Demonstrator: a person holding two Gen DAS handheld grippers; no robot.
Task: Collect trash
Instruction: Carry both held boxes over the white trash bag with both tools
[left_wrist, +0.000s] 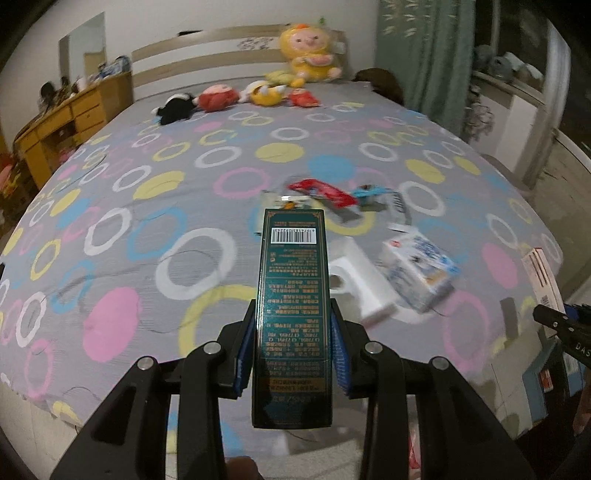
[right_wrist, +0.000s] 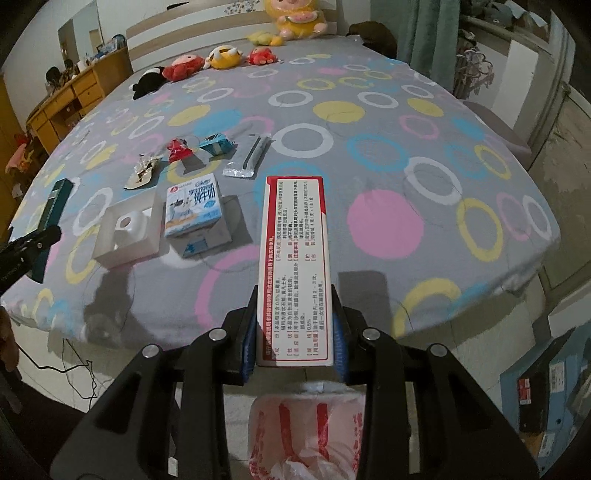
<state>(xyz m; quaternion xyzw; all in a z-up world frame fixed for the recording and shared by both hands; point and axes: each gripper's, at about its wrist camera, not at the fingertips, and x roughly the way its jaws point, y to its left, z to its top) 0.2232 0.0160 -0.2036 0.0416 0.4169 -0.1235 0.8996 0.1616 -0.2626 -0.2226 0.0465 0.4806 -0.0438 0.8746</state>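
Left wrist view: my left claw (left_wrist: 291, 332) clamps a dark green box (left_wrist: 291, 295); my right claw (right_wrist: 295, 325) clamps a red-and-white box (right_wrist: 295, 266) above the bed (right_wrist: 369, 110).

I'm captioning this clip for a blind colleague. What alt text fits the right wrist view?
The right gripper is clamped on a long white and red box above a bed with a ring-patterned cover. A milk carton, a white tray and wrappers lie on the bed; a red-printed plastic bag sits below.
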